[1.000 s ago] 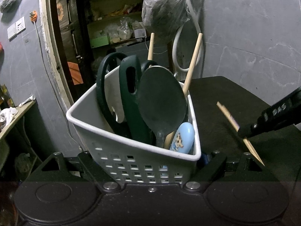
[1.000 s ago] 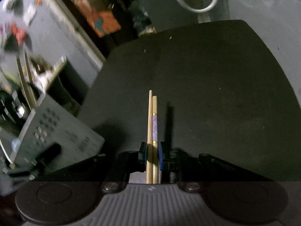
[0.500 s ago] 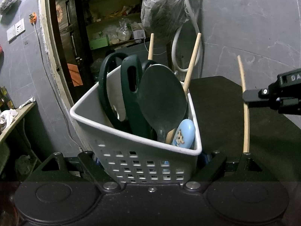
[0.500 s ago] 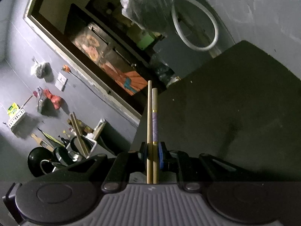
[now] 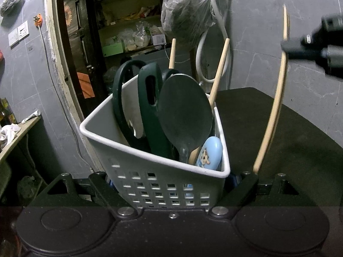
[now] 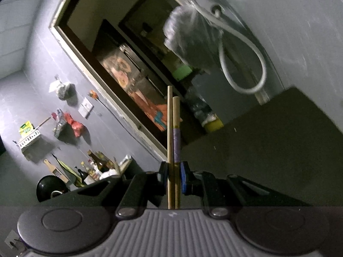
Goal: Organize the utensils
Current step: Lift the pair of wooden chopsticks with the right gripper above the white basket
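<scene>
Chopsticks (image 6: 174, 141) stand pinched upright in the right gripper (image 6: 174, 172), at three o'clock of the white utensil basket (image 5: 163, 177). That basket, holding scissors (image 5: 148, 107) and a rice paddle (image 5: 184, 115), sits clamped between the left gripper (image 5: 169, 184) jaws.

We see white basket (image 5: 154, 184) w/ dark green scissors (image 5: 150, 109), black spoon (image 5: 184, 115), light-blue handle w/ cartoon print (image 5: 209, 153); pale wood chopsticks (image 6: 173, 141), one w/ purple band.

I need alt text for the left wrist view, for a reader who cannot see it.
The left gripper holds a white utensil basket containing scissors, a dark spoon and chopsticks. To its right, the right gripper holds a pair of chopsticks upright.
</scene>
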Demonstrator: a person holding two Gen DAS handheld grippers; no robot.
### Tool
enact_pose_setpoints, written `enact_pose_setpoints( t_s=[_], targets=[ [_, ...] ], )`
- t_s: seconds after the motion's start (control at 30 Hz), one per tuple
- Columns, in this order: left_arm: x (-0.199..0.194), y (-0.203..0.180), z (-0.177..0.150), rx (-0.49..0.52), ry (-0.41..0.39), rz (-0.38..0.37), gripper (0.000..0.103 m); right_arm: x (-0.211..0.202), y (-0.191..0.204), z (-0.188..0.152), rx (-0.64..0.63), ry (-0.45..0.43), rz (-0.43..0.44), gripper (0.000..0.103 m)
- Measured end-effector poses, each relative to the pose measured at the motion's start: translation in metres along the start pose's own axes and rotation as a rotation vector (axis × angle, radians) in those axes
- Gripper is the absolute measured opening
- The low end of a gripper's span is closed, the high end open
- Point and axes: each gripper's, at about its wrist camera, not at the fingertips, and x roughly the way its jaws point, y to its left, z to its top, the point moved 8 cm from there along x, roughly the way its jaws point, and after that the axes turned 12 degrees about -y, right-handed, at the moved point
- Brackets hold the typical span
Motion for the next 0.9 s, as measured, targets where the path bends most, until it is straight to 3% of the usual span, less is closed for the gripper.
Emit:
enact_pose_setpoints(
  t_s=[0.13,0.5,0.7,0.9],
  targets=[
    [0.000,0.000,0.000,-0.002,-0.001,0.000,0.088,-0.001,0.025,0.025,-0.050,-0.046,0.040,0.014],
    [0.000,0.000,0.002,-0.010,-0.001,-0.003,0.088,0.005,0.114,0.083,-0.139,-0.114,0.257,0.014],
    [0.001,0.001,0.002,-0.013,0.000,-0.003,0.088,0.019,0.146,0.077,-0.164,-0.074,0.352,0.014],
    [0.001,0.002,0.001,-0.017,0.001,-0.002,0.088,0.036,0.161,0.053,-0.174,-0.005,0.392,0.014]
  ],
)
